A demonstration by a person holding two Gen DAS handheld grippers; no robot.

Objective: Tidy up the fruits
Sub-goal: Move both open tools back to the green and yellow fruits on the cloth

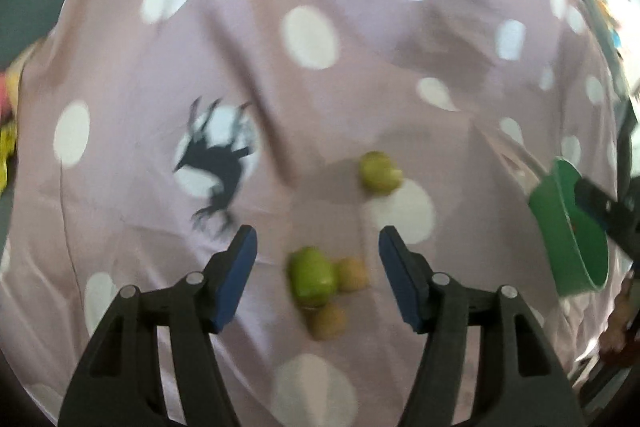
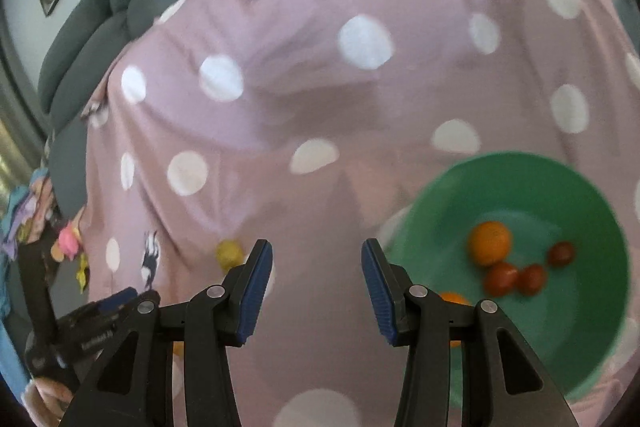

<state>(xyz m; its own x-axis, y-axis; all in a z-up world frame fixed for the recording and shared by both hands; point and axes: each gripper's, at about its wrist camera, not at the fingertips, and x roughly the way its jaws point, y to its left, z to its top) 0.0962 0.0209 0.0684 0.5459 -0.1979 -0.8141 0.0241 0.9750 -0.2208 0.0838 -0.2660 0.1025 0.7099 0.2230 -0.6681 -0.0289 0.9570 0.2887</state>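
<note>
In the left wrist view my left gripper is open and empty above a green fruit that lies with two tan fruits beside and below it on the pink dotted cloth. Another green fruit lies farther off. In the right wrist view my right gripper is open and empty over the cloth, left of a green bowl holding an orange, three small red fruits and a second orange partly hidden by a finger. A yellowish fruit lies left of it.
The green bowl also shows at the right edge of the left wrist view, with the other gripper over it. A grey sofa lies beyond the cloth. Colourful toys sit at the cloth's left edge. The left gripper's body shows at lower left.
</note>
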